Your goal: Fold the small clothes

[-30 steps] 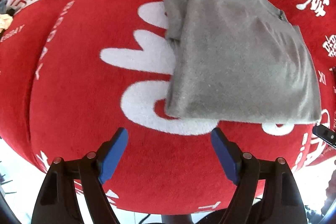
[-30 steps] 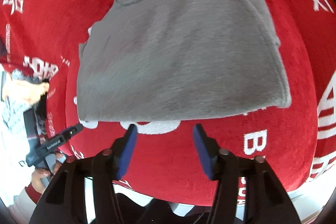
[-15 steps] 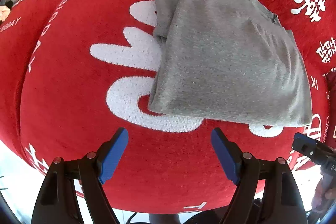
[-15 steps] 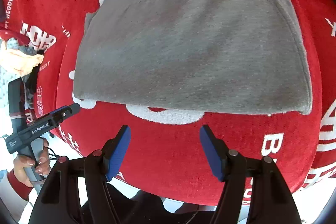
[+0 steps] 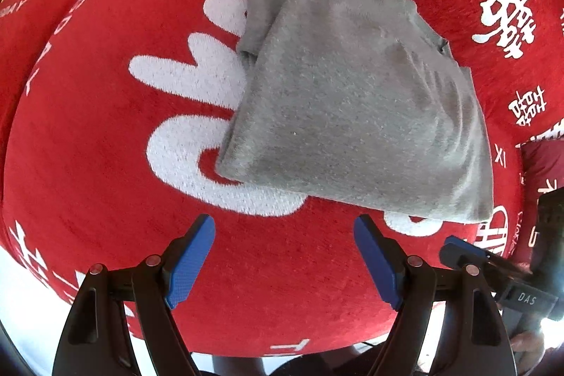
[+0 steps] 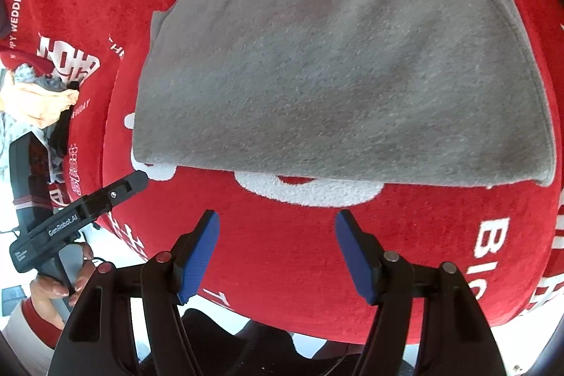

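Observation:
A folded grey sweatshirt [image 5: 352,101] lies flat on a red cloth with white lettering [image 5: 105,129]. In the right wrist view the sweatshirt [image 6: 338,69] fills the middle, its collar at the far edge. My left gripper [image 5: 283,228] is open and empty, just short of the sweatshirt's near folded edge. My right gripper [image 6: 276,221] is open and empty, just short of the near edge on its own side. The left gripper also shows at the left of the right wrist view [image 6: 141,180], and the right gripper's fingertip [image 5: 454,244] shows at the right of the left wrist view.
A heap of other clothes [image 6: 38,101] lies at the far left beyond the red cloth's edge. The cloth's near edge drops off just below both grippers, with pale floor [image 5: 24,323] under it.
Both grippers have drawn nearer to the sweatshirt's front edge, and the right gripper has opened wider. The sweatshirt has not moved.

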{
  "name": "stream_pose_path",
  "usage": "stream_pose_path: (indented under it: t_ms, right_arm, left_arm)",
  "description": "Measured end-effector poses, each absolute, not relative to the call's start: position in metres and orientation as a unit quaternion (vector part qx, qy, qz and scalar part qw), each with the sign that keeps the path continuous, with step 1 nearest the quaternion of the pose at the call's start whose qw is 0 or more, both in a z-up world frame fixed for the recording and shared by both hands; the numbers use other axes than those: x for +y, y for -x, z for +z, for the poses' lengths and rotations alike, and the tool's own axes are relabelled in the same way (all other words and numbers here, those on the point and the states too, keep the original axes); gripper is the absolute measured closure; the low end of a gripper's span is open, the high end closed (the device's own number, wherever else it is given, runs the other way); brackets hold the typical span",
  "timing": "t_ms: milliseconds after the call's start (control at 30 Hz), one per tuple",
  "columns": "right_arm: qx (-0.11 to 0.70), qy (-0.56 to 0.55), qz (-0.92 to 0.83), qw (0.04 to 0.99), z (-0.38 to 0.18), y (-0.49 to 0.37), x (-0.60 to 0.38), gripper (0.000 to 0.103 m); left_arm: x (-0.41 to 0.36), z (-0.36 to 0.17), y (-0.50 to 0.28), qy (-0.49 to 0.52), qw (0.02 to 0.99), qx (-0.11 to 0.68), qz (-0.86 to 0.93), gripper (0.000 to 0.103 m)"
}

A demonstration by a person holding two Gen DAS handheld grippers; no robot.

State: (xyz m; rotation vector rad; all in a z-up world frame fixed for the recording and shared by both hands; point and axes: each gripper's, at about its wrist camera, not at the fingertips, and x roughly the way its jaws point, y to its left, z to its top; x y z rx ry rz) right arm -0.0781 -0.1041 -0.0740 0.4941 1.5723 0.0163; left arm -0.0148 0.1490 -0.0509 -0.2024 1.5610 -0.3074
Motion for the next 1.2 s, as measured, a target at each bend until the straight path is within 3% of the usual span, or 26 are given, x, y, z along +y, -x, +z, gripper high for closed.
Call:
stream_pose_path:
  t_ms: [600, 1200]
  right_arm:
    - [0.659, -0.329, -0.044, 0.675, -0.076, 0.110, -0.122, 0.031]
    - [0.662, -0.322, 0.015, 0.676, -0.089, 0.075, -0.076, 0.031]
  left_arm:
    - [0.115, -0.048, 0.012, 0.029, 0.677, 0.713, -0.180, 0.021]
    - [0.152, -0.055, 0.010, 0.057, 0.677, 0.717, -0.158, 0.021]
